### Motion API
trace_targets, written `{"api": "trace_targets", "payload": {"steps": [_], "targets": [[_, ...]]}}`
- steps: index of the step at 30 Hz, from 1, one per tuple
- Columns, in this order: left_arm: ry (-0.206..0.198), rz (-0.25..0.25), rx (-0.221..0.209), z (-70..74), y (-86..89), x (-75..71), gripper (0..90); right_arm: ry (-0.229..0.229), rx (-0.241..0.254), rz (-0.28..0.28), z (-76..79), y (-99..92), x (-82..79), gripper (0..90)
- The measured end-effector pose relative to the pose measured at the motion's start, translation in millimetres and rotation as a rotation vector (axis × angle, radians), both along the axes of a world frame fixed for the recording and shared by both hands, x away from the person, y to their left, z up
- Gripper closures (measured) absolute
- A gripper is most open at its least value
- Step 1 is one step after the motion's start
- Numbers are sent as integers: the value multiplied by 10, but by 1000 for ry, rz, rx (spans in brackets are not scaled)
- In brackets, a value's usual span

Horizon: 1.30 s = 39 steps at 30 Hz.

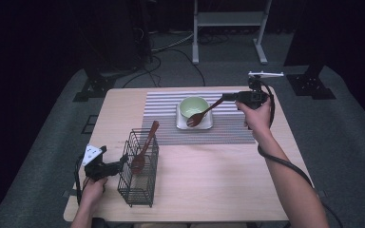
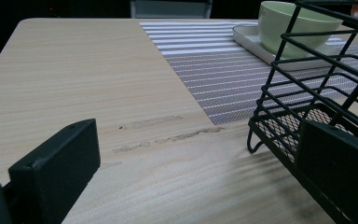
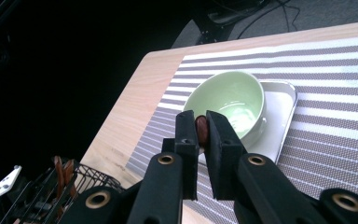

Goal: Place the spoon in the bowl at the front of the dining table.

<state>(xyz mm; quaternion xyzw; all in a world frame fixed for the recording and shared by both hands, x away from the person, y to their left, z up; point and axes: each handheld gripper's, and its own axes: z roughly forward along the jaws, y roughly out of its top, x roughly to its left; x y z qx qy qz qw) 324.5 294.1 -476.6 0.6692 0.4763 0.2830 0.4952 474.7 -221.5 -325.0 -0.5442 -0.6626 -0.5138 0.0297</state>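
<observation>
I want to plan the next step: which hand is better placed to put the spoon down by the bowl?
Right. The right gripper already clamps the spoon over the bowl; the left gripper is at the wire basket.

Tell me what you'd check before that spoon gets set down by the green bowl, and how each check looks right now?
1. Right tool shut on the wooden spoon handle: ok.
2. Spoon head over the white tray, beside the green bowl: ok.
3. Bowl upright on the tray: ok.
4. Left tool at the wire basket, jaws apart, steadying it: cannot tell whether it presses.
5. Second spoon standing in the basket: ok.
6. Striped mat lying flat: ok.
</observation>
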Motion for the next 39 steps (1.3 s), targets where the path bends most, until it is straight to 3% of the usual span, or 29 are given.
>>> {"api": "trace_targets", "payload": {"steps": [19, 26, 39], "targets": [[0, 0, -3, 0, 0, 1, 0, 6, 2, -85, -17, 1, 181, 828], [1, -2, 0, 0, -2, 1, 0, 7, 26, -113, -67, -33, 195, 828], [1, -2, 0, 0, -2, 1, 0, 20, 23, -146, -147, -64, 244, 827]]}}
